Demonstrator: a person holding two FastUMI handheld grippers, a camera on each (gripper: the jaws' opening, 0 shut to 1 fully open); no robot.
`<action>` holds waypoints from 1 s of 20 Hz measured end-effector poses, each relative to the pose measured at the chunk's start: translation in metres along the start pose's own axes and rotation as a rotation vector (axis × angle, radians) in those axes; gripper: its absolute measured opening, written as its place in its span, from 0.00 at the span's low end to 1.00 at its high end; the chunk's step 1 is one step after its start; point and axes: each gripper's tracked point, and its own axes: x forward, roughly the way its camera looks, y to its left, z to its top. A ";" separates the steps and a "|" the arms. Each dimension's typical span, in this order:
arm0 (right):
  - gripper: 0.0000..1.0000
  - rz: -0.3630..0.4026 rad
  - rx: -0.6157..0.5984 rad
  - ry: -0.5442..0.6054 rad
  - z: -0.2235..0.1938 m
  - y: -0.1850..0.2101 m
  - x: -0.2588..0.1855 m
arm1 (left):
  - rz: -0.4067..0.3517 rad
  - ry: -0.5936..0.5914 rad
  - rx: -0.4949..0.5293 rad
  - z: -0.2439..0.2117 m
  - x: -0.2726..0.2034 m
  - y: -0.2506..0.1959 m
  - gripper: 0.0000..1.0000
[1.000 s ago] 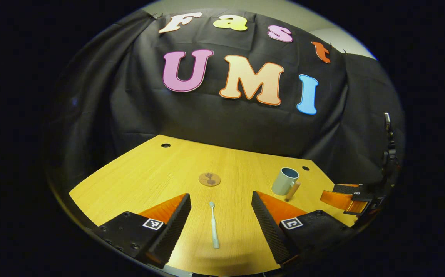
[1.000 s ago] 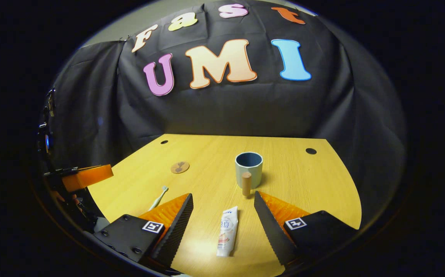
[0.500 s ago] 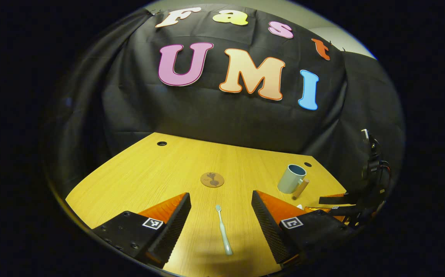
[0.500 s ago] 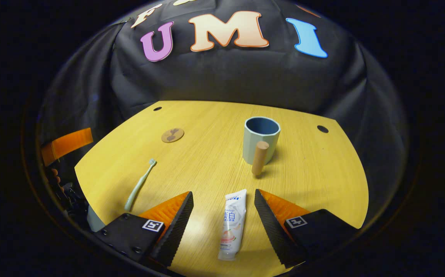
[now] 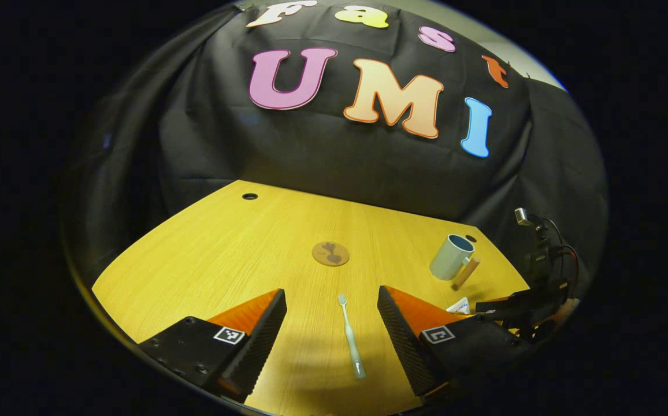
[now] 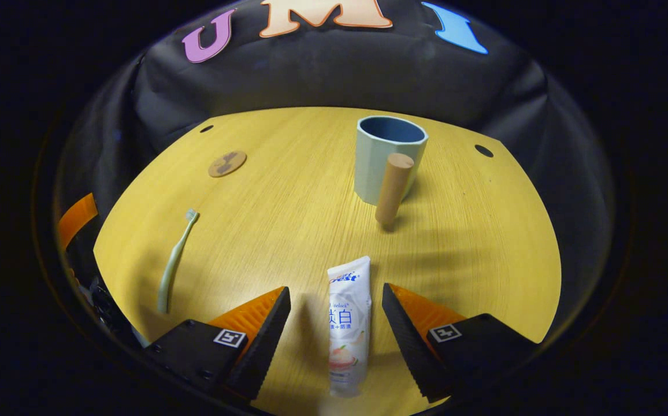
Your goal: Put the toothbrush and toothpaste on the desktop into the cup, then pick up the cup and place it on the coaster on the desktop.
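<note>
Black cloth walls close in a yellow wooden bench [image 6: 288, 190] where both pickups look about to begin at once. At the left gripper [image 5: 331, 323], fingers spread wide, the toothbrush [image 5: 350, 335] lies flat between them, untouched. At the right gripper [image 6: 336, 323], equally wide open, the toothpaste [image 6: 347, 323] lies lengthwise in the gap, cap end nearest the camera. Beyond it stands the cup [image 6: 389, 156], upright and empty, its wooden peg handle facing the gripper. Well to the left, near the cloth, sits the round coaster [image 6: 227, 163], bare. Neither item is in the cup yet; each gripper likely needs to drop lower, close across its item's width, then carry it to the cup's mouth.
</note>
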 end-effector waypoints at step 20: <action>0.21 0.004 -0.011 0.131 -0.011 -0.010 0.012 | -0.065 0.092 0.004 -0.030 0.026 -0.022 0.95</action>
